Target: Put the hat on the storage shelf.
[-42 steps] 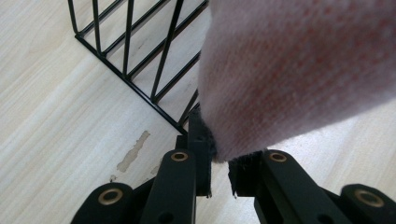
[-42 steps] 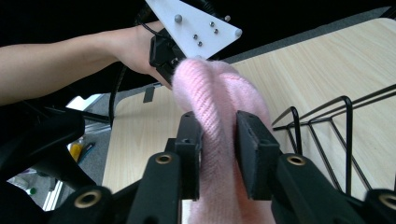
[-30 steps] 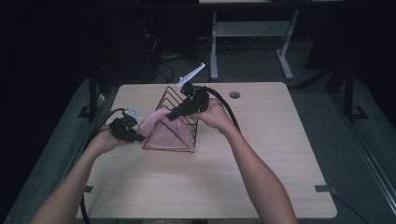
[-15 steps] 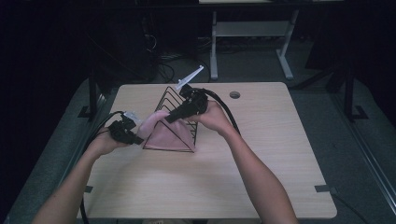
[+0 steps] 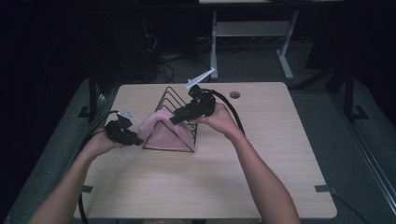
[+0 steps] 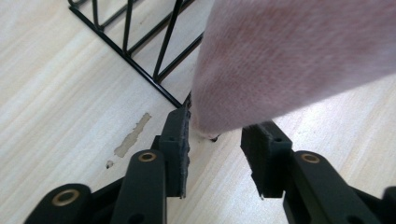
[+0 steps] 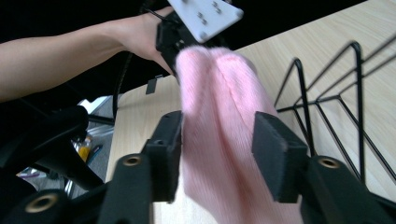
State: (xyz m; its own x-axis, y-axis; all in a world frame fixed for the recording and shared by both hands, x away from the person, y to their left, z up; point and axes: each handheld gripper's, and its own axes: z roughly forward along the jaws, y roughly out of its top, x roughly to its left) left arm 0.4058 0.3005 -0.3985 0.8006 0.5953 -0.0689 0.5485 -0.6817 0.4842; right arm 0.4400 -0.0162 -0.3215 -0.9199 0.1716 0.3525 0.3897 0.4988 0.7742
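**Both grippers easing off a pink cloth draped on a wire rack**

I see 2 bare forearms reaching in from the near edge of the pale wooden table (image 5: pixel 261 186). My left hand (image 5: pixel 100 143) sits low near the table's left edge, wrist level, pointing its black left gripper (image 5: pixel 138 141) rightward at the foot of the black wire rack of triangular dividers (image 5: pixel 170 100). My right hand (image 5: pixel 219 119) is raised above the rack's right end, angling its black right gripper (image 5: pixel 173 120) down and to the left.

The soft pink knitted cloth (image 5: pixel 163 133) hangs over the front triangles of the rack, near the middle of the table's left half.

In the left gripper view, the left gripper's jaws have just been opening; a lower corner of the cloth hangs between them, brushing the left pad (image 6: pixel 182 140), while the right pad stands clear. In the right gripper view, the right gripper's jaws have also just been opening; a fold of cloth runs between the pads, with a gap at the right pad (image 7: pixel 273 149), so nothing is pinched.

I can read no writing or labels anywhere.
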